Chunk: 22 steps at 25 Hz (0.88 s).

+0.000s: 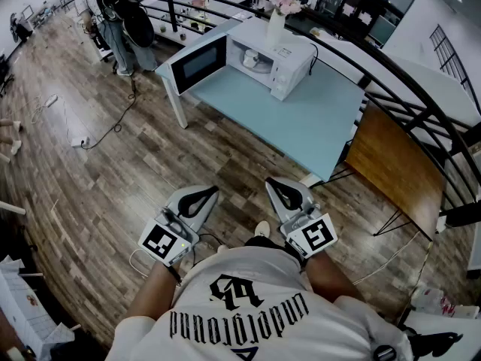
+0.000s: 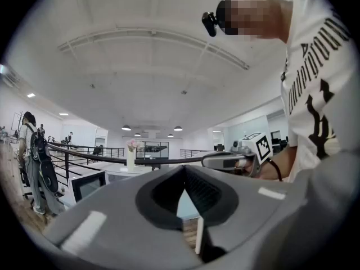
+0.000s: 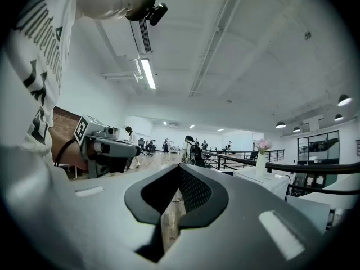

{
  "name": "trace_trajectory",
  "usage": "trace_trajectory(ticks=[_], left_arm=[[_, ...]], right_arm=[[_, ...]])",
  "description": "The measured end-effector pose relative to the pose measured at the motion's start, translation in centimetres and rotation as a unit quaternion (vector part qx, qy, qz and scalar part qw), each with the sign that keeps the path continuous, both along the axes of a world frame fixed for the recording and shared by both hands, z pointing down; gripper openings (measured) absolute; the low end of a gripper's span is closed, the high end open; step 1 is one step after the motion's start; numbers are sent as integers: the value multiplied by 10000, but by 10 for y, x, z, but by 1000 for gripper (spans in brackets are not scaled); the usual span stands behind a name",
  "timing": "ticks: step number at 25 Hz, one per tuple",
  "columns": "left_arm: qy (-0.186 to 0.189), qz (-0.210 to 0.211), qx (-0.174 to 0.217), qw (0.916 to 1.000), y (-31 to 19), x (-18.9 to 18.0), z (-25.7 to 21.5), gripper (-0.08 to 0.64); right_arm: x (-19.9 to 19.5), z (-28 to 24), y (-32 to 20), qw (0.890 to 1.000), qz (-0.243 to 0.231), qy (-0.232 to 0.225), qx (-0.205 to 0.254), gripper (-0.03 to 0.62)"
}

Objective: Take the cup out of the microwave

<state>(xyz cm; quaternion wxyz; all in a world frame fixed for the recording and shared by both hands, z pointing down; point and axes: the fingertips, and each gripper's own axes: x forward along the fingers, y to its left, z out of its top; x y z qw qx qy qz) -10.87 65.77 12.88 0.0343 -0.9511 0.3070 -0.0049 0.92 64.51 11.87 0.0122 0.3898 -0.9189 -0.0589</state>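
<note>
A white microwave (image 1: 274,59) stands on the light-blue table (image 1: 301,119) far ahead of me, with its door (image 1: 197,63) swung open to the left. Inside it sits a white cup (image 1: 250,59). A vase of pink flowers (image 1: 276,19) rests on top. My left gripper (image 1: 197,199) and right gripper (image 1: 285,194) are held side by side close to my body, over the wood floor, well short of the table. Both are shut with nothing between the jaws. The left gripper view shows the door (image 2: 87,185) and the vase (image 2: 131,156) far off; the right gripper view shows the vase (image 3: 260,159).
A brown wooden table (image 1: 394,164) stands right of the blue one. A black railing (image 1: 406,74) curves behind both tables. A person with a backpack (image 1: 124,21) stands at the back left. A cable (image 1: 113,126) lies on the floor on the left.
</note>
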Motion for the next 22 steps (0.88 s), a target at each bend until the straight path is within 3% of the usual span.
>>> trace_trajectory(ticks=[9, 22], left_arm=[[-5, -3, -38, 10000, -30, 12, 8, 51], [-90, -397, -133, 9991, -112, 84, 13, 51]], right_arm=[[7, 13, -29, 9999, -84, -52, -56, 4], [89, 18, -110, 9989, -405, -138, -171, 3]])
